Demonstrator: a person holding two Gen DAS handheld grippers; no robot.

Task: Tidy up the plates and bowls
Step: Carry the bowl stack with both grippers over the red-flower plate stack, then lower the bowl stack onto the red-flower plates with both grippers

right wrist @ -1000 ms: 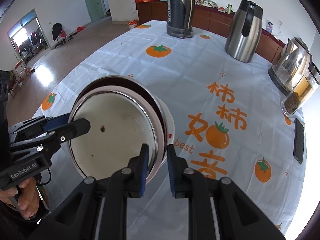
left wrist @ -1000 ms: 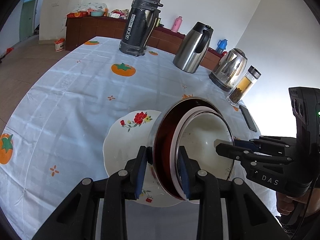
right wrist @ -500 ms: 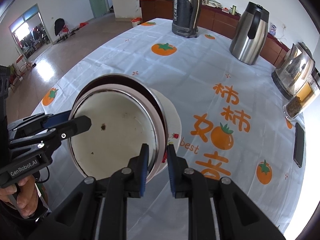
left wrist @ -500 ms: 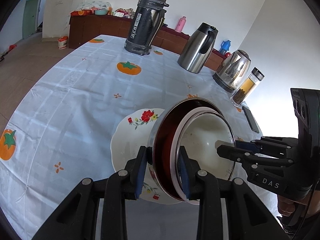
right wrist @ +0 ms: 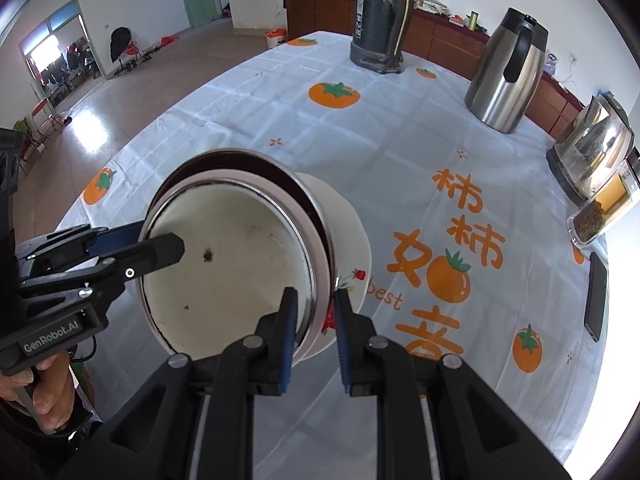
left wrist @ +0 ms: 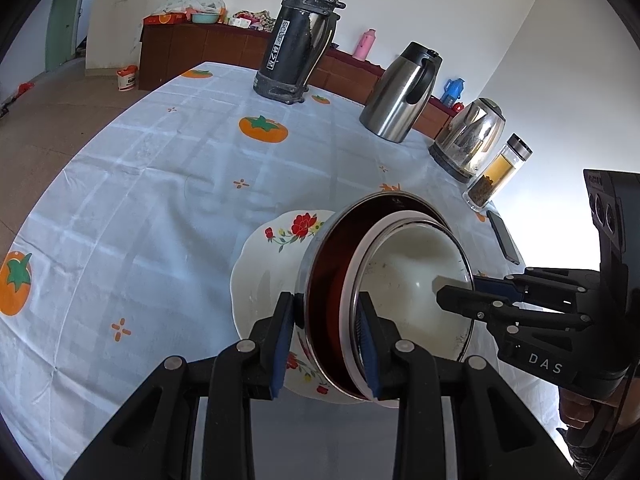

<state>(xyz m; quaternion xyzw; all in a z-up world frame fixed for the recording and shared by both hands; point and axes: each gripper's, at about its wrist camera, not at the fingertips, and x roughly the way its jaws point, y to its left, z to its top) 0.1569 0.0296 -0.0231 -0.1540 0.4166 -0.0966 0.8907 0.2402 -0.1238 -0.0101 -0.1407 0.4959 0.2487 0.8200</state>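
Bowls (left wrist: 412, 280), a white one nested inside a steel one with a dark red lining, hang tilted over the flowered plate (left wrist: 264, 264), which lies near the table's (left wrist: 160, 200) near edge. They are gripped from two sides. The left gripper (left wrist: 326, 308) pinches the near part of both rims together, one finger outside the steel wall and one inside the white bowl. The right gripper (right wrist: 312, 300) is pressed narrowly on the rims at its own side in the same way. Over the last second neither grip has altered and the bowls sit the same way between the fingers. What has changed is small. The pair and both grippers have drifted a little toward the table's far edge, where the black flask (left wrist: 300, 36) and the steel jug (left wrist: 400, 96) stand. In the right wrist view more of the plate now shows from under the bowls than a second ago. Whether the steel bowl's underside touches the plate cannot be told from either view. For the task this reads as the stack being lined up over the plate, not yet let go. The likely next need is to level the bowls, set them down centred on the plate, and only then spread the fingers.
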